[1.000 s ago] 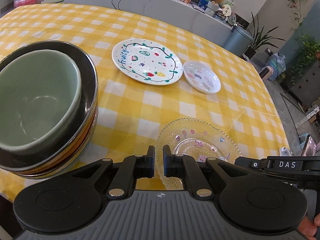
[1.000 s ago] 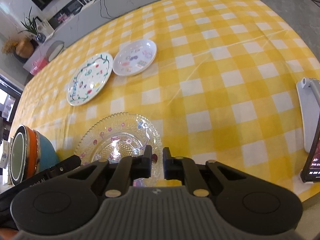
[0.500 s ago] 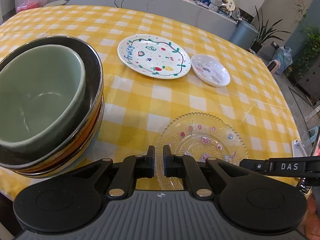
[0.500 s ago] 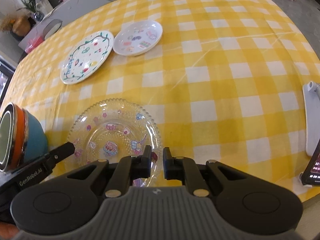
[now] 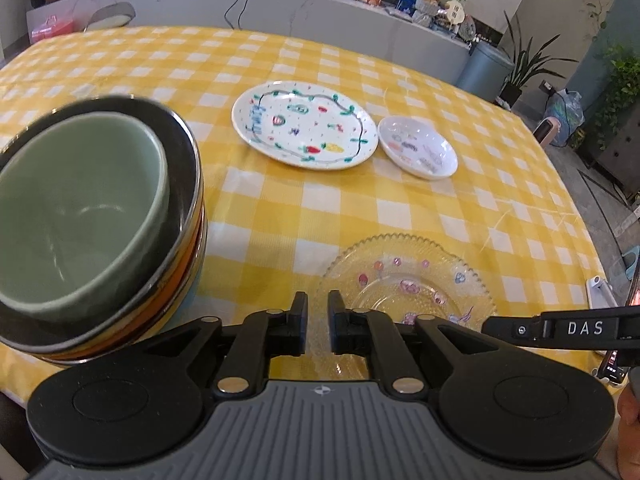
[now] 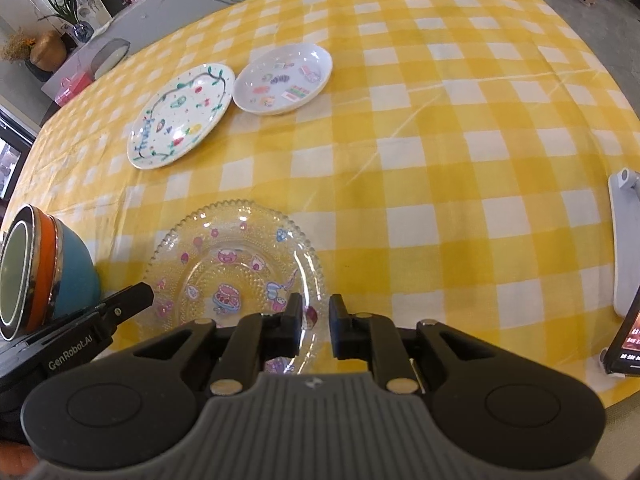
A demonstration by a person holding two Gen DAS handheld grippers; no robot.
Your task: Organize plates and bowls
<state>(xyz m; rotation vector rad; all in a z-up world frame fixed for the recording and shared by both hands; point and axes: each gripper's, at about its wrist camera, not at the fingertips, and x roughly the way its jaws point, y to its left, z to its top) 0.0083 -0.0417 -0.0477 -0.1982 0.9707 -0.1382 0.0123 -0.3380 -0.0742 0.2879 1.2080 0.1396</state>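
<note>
A clear glass plate point(image 5: 404, 280) with small pictures lies near the table's front edge; it also shows in the right wrist view point(image 6: 236, 268). Both grippers hover above its near rim. My left gripper point(image 5: 318, 322) is nearly closed and empty. My right gripper point(image 6: 314, 326) is nearly closed and empty. A stack of bowls point(image 5: 88, 216) with a green one on top stands at the left point(image 6: 36, 276). A white painted plate point(image 5: 304, 128) point(image 6: 182, 116) and a small white dish point(image 5: 418, 146) point(image 6: 284, 78) lie side by side farther back.
The table has a yellow checked cloth point(image 6: 460, 152). A white phone stand point(image 6: 624, 240) with a phone point(image 6: 628, 340) sits at the right front edge. A grey counter point(image 5: 280, 4) runs behind the table.
Both grippers have pulled back and lifted a little, so the plates sit lower and nearer in view. The jaws have stayed nearly closed. No dish has moved.
</note>
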